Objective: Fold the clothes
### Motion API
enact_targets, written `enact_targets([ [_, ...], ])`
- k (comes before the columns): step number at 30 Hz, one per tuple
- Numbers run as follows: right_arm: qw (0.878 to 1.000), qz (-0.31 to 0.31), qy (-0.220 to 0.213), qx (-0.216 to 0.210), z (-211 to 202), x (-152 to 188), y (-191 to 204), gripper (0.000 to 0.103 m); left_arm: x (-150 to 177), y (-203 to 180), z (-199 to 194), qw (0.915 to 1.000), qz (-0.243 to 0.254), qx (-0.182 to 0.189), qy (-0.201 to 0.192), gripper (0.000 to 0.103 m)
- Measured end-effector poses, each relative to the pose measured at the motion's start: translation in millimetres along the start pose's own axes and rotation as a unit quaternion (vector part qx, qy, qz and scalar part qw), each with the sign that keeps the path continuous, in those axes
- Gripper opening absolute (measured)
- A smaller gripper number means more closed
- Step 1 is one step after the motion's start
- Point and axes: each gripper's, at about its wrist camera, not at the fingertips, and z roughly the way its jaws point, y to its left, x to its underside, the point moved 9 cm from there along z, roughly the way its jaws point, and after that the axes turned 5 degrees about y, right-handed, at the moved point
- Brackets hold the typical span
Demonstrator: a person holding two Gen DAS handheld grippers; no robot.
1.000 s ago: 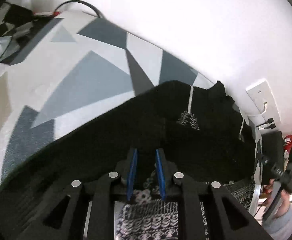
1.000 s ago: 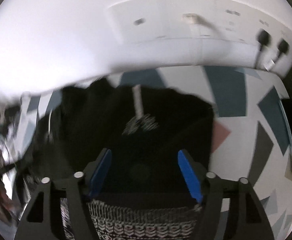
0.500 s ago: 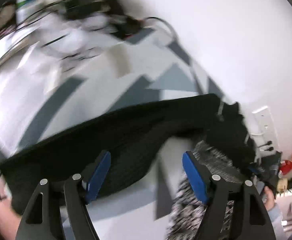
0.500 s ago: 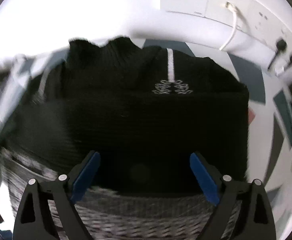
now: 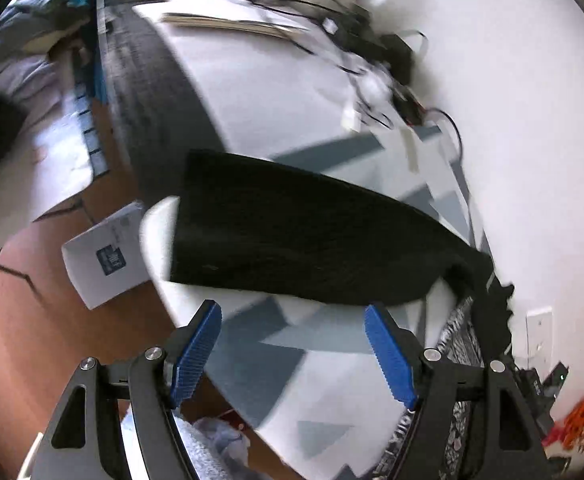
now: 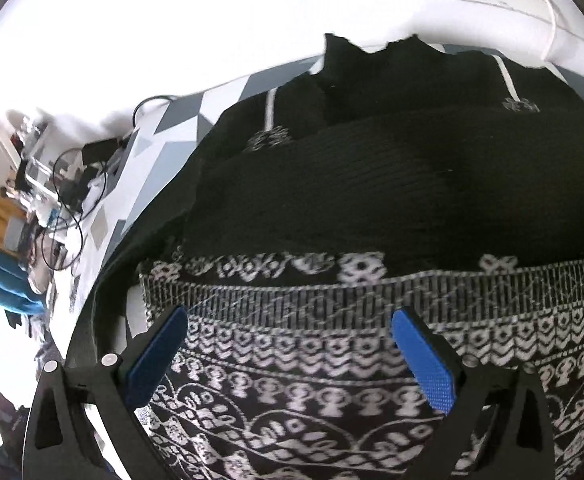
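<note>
Left claw [image 5: 292,344]: jaws standing apart, nothing between the blue pads [image 5: 196,350]; it has opened within the last second. It is hovering over the table [image 5: 252,92], whose cover is white with grey and slate triangles. Just beyond the fingertips a black sleeve [image 5: 303,236] of the garment is lying stretched flat across the cover, its cuff end reaching the table's near edge, its other end running toward the wall on the right, where it is joining the bulk of the sweater [image 5: 487,292]. Past the table edge — a white booklet [image 5: 106,254] is lying on the brown floor. Cables [image 5: 375,72] are cluttering the far end of the table; that area is blurred.

Right claw [image 6: 290,354]: jaws have just been opening and are now gaping wide, empty, the pads not pressing on cloth. It is hanging over the sweater [image 6: 391,184], directly above the black-and-white patterned band of its lower part. Farther out, the plain black knit part is lying folded over toward the wall, with two white stripes showing near the top. The garment is resting on the same patterned table [image 6: 180,120], against the white wall.
</note>
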Motion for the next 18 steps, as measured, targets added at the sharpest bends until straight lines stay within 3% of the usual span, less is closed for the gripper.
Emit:
enact_targets([
  [4,1.0,0.0,-0.018,0.018,-5,3,13,0.103,-18,24,9,1.0,-0.004,0.007,0.005,0.074],
  [8,0.999,0.011,-0.036,0.039,-8,7,23,0.103,-31,38,16,0.999,-0.02,0.036,0.018,0.072],
  [11,0.998,0.019,-0.032,0.042,-5,16,35,0.102,-33,38,16,0.9987,-0.011,0.039,0.03,0.051],
  [12,0.998,0.021,-0.032,0.043,-4,18,40,0.103,-33,38,17,0.9986,-0.005,0.038,0.036,0.037],
  [14,0.998,0.019,-0.037,0.044,-4,21,49,0.103,-32,39,19,0.9981,0.01,0.035,0.05,0.029],
  [16,0.998,0.017,-0.041,0.046,-3,23,56,0.103,-33,41,19,0.9974,0.014,0.036,0.061,0.007],
  [18,0.998,0.019,-0.043,0.047,-1,24,61,0.103,-36,38,13,0.9969,0.017,0.044,0.062,0.007],
])
